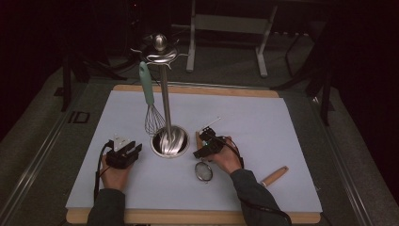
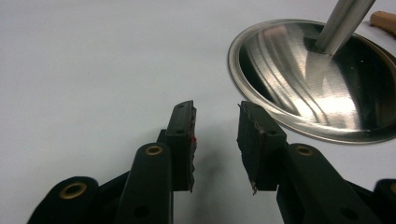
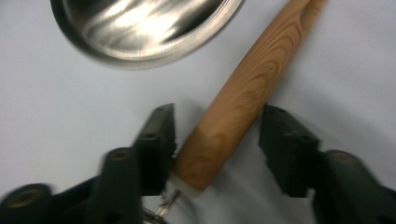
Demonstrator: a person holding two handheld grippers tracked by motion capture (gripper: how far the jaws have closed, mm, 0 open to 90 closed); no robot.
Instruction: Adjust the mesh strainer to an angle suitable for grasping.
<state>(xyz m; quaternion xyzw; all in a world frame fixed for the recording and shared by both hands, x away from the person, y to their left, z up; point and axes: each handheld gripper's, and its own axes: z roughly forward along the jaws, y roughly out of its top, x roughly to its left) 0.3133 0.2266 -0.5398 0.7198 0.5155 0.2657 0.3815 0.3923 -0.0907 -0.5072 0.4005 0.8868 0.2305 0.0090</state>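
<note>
A small strainer lies on the white mat just right of the steel stand base (image 1: 169, 141), its mesh bowl (image 1: 203, 172) toward the person. Its wooden handle (image 3: 247, 93) lies between the jaws of my right gripper (image 3: 217, 116), which stand wide apart. The left finger (image 3: 156, 140) is against the handle's lower end and the right finger is clear of it. My right gripper (image 1: 207, 143) is low over the mat. My left gripper (image 1: 123, 153) rests left of the base, open, with bare mat between its fingers (image 2: 215, 112).
The stand's pole (image 1: 164, 94) rises from the base to a hook ring, where a teal-handled whisk (image 1: 147, 84) hangs. A second wooden-handled tool (image 1: 274, 175) lies at the front right. The base rim (image 2: 261, 107) is close to my left gripper's right finger.
</note>
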